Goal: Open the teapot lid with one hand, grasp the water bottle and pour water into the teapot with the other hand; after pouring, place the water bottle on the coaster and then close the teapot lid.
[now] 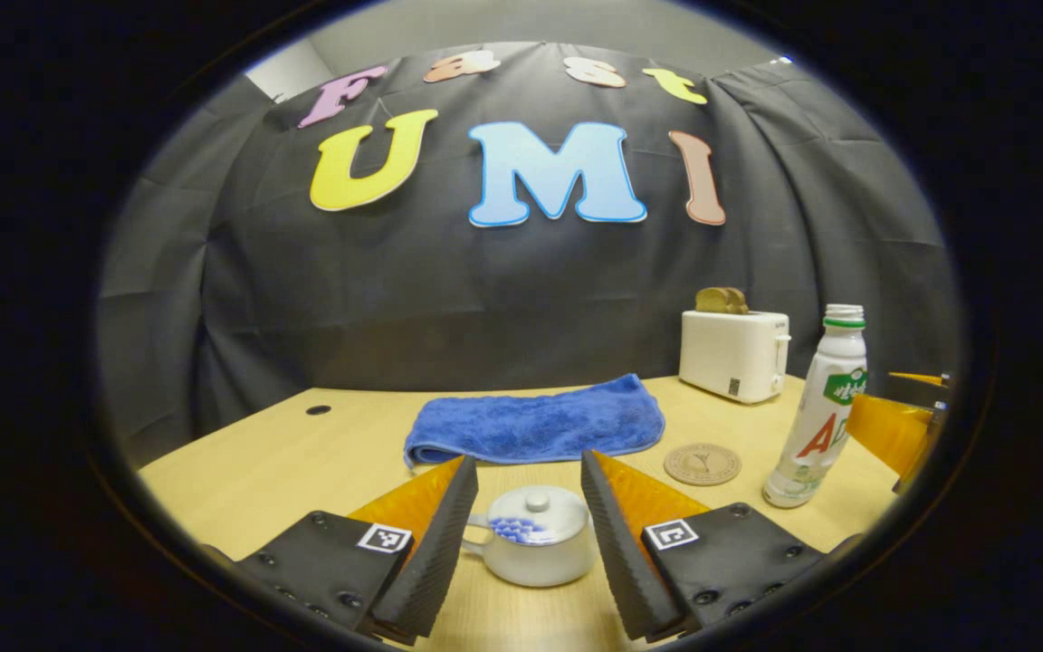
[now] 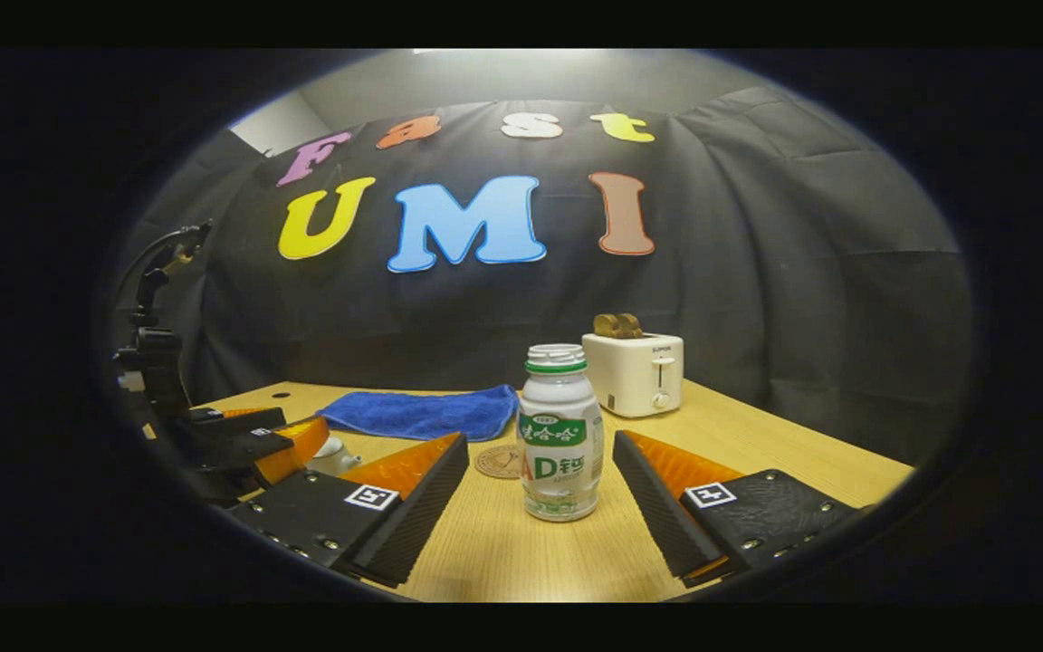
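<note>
In the left gripper view the left gripper (image 1: 529, 530) sits at the bottom centre of the frame with its jaws spread wide, and the teapot (image 1: 535, 539) stands on the wooden surface (image 1: 286, 462) in the gap between them, touched by neither finger; its lid (image 1: 536, 504) is on, knob up. Just behind it, in the middle of the frame, lies a folded blue towel (image 1: 535, 421), and to the lower right of that a round coaster (image 1: 702, 464) lies flat. The water bottle (image 1: 820, 407) stands upright at the right of the frame, near the coaster but apart from it, and a white toaster (image 1: 734, 353) with bread in its slot (brown slices poking out) stands behind it toward the wall. In the right gripper view the right gripper (image 2: 541, 512) is at the bottom centre, its jaws likewise wide apart, with the bottle upright between them and clear of both fingers; the bottle's mouth looks uncapped. The coaster peeks out just left of the bottle's base, the towel lies behind at centre left, and the toaster stands to the upper right of the bottle
</note>
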The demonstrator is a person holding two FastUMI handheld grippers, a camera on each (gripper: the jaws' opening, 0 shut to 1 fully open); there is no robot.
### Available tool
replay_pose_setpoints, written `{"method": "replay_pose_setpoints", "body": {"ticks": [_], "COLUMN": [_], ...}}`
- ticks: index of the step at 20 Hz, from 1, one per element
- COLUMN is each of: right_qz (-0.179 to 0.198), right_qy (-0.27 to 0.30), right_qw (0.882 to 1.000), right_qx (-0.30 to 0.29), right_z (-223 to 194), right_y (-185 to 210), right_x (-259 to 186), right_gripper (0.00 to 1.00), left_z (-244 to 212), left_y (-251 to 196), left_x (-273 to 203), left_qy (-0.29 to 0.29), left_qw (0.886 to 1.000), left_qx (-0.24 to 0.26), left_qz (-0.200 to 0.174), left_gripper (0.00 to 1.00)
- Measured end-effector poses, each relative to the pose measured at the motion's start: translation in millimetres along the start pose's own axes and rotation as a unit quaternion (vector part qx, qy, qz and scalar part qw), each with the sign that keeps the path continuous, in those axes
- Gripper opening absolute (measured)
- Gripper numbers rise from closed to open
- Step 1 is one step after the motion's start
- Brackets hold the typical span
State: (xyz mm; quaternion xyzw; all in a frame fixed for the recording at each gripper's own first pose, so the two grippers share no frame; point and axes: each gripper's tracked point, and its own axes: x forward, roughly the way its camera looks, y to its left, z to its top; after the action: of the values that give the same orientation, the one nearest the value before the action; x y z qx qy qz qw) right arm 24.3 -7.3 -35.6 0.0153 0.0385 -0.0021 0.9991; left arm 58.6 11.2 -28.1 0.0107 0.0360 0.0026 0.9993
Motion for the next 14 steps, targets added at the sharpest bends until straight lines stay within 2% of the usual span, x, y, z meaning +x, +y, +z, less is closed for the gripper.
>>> {"method": "replay_pose_setpoints", "body": {"ticks": [1, 3, 5, 8, 9, 10, 12, 14], "right_qz": [-0.001, -0.003, -0.004, -0.008, -0.009, -0.011, -0.013, -0.013], "right_qy": [0.001, 0.004, 0.008, 0.01, 0.01, 0.01, 0.009, 0.01], "right_qw": [1.0, 1.0, 1.0, 1.0, 1.0, 1.0, 1.0, 1.0], "right_qx": [0.001, 0.003, 0.006, 0.005, 0.006, 0.007, 0.008, 0.007], "right_z": [-1, -4, -7, -10, -10, -11, -10, -10], "right_y": [-1, -3, -4, -8, -10, -11, -13, -13], "right_x": [1, 2, 4, 5, 4, 5, 4, 4], "right_gripper": [0.99, 0.99, 0.99, 0.99, 0.99, 0.99, 0.99, 0.99], "left_z": [1, -1, -8, -17, -14, -15, -16, -12], "left_y": [0, 0, 2, 0, 0, 0, -3, -4], "left_x": [2, 7, 14, 19, 20, 20, 20, 22], "left_qy": [0.002, 0.009, 0.025, 0.044, 0.042, 0.043, 0.044, 0.04], "left_qw": [1.0, 1.0, 1.0, 0.999, 0.999, 0.999, 0.999, 0.999], "left_qx": [0.001, 0.003, 0.005, 0.005, 0.007, 0.011, 0.013, 0.019], "left_qz": [0.0, 0.001, 0.002, 0.002, 0.003, 0.004, 0.001, 0.001], "left_gripper": [0.73, 0.8, 0.8, 0.51, 0.5, 0.62, 0.62, 0.51]}}
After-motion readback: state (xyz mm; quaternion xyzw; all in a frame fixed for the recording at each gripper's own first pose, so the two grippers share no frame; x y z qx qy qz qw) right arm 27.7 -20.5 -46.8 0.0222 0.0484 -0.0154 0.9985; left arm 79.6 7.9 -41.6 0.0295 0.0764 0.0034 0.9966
